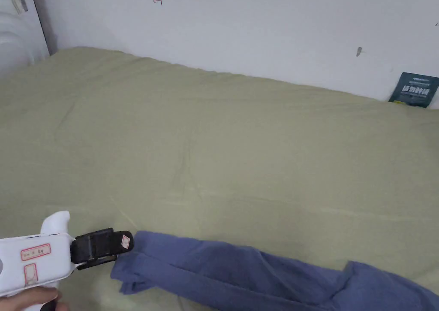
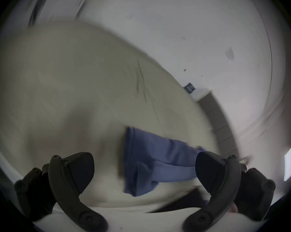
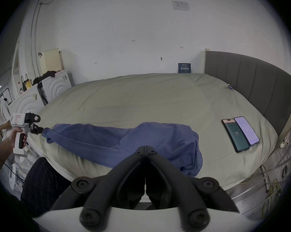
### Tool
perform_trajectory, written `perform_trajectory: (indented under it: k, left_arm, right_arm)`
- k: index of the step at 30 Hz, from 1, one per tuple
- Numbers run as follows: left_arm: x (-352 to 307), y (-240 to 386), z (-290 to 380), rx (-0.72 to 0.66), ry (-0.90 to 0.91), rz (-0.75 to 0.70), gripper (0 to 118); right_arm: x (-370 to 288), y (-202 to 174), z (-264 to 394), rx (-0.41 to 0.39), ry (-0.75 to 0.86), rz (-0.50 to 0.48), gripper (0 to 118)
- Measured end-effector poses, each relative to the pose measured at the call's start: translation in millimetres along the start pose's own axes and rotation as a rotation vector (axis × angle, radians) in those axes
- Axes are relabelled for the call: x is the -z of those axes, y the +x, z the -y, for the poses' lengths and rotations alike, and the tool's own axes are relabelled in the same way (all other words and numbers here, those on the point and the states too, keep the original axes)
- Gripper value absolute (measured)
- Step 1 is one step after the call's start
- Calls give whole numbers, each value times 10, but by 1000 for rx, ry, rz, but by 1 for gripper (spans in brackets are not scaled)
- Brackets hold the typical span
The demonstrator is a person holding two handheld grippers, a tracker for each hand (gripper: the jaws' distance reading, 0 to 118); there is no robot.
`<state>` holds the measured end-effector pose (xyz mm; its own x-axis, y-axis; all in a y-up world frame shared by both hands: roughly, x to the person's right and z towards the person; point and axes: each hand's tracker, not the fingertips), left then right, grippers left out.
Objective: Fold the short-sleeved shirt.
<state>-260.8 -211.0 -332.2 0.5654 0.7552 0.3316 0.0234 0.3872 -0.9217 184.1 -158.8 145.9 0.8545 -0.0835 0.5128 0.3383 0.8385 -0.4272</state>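
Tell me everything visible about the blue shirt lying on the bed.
The blue shirt looks like soft, matte woven cloth. It is not yet folded: it lies bunched and creased in a long strip along the near edge of the pale green bedsheet, its bulkier end on the right in the right gripper view. The left gripper is open at its narrow left end; whether it touches cannot be told. The right gripper is shut, in front of it.
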Motion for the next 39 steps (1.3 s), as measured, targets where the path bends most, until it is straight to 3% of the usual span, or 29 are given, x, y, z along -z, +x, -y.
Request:
perform_trajectory:
  k: [1,4,5,7,9,10,11,12,13,14,15,17,18,20,22,25,28,32,34,36,39]
  left_arm:
    - [169,-194,-63,-117,-75,105,118]
    - [537,-545,70,-342,-163,187,118]
    - [556,-474,57,-309,-87,282,118]
    - [624,-336,49,-373,-145,397,118]
    - [827,-185,103,-354,-231,352,113]
    - [840,-138,72,-276,-227,276,93]
    - [926,-82,91,-269,-251,169,37]
    - [1031,-91,213,-284,-276,-72,3]
    - [995,-143,268,-296,-251,99,3]
    - [997,-357,81,-314,-200,109,3]
    - [951,-337,58,-284,-177,32,3]
    - [784,-229,-31,-80,-152,-105,3]
    - [618,207,-25,-37,-120,-154,3]
    - [313,484,-116,21,-12,-226,3]
    - [153,668,-254,196,81,-448,3]
    - [50,711,-360,255,85,-598,3]
    - [47,969,-293,236,83,-481,4]
    - [318,1583,37,241,41,-158,4]
    - [654,1726,216,236,-20,-111,4]
    - [1085,1761,399,210,-88,-100,4]
    - [1700,1647,628,274,-142,-303,4]
  right_arm:
    - [12,11,1,0,-4,4,0]
    - [35,11,8,20,-13,4,0]
    - [45,13,9,29,-17,2,0]
    - [49,-5,22,41,-18,1,0]
    - [76,-21,41,51,-24,-13,0]
    - [98,-38,49,49,-29,-14,0]
    - [115,-53,72,43,-37,-13,0]
    - [122,-60,80,41,-40,-15,0]
    - [120,-60,81,42,-42,-20,0]
    - [118,-63,79,43,-41,-23,0]
    - [104,-75,75,43,-39,-23,0]
    - [86,-81,65,41,-30,-26,0]
    - [84,-81,59,40,-26,-29,0]
    - [77,-61,66,31,-19,-30,0]
    - [72,-62,66,35,-13,-35,0]
    - [63,-85,61,46,-9,-48,0]
    - [60,-129,48,39,-1,-61,0]
    - [49,-163,34,42,12,-83,0]
    - [49,-192,47,34,14,-78,0]
    - [35,-185,61,24,14,-77,0]
    - [-23,-173,50,28,22,-80,0]
